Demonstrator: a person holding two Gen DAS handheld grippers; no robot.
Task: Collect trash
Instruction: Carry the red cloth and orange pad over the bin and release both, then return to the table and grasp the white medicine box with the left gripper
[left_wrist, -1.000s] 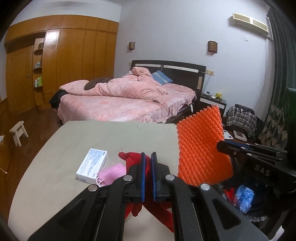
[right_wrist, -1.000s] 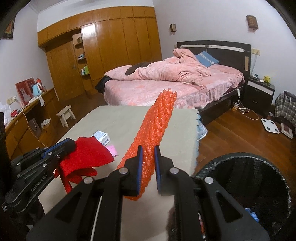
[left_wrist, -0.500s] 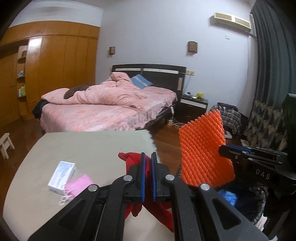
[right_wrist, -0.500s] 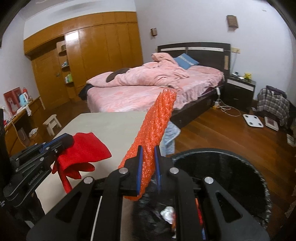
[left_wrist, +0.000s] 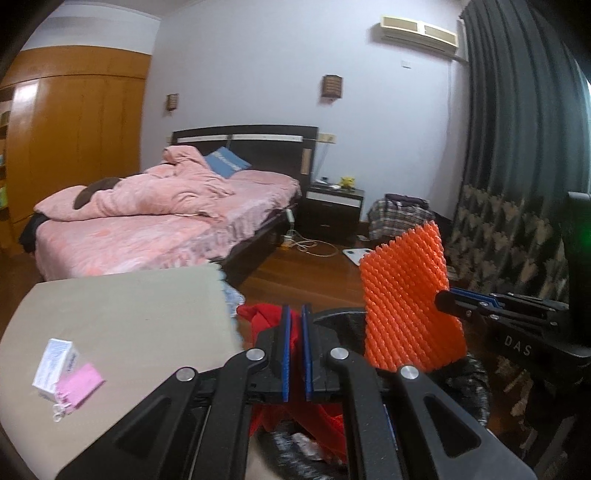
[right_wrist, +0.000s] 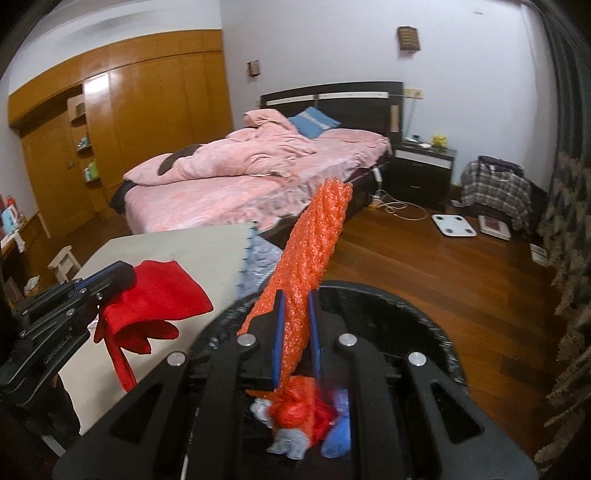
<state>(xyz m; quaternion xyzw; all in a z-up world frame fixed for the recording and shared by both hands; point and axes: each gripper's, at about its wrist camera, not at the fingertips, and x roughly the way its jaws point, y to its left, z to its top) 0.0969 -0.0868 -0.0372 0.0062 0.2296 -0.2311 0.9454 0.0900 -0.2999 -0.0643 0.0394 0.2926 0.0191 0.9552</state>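
orange mesh (left_wrist: 406, 302) (knobbly), red cloth (right_wrist: 155, 299)

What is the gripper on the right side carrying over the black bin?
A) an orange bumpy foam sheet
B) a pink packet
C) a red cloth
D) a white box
A: the right gripper is shut on the orange bumpy foam sheet above the black bin, while the left gripper holds the red cloth.
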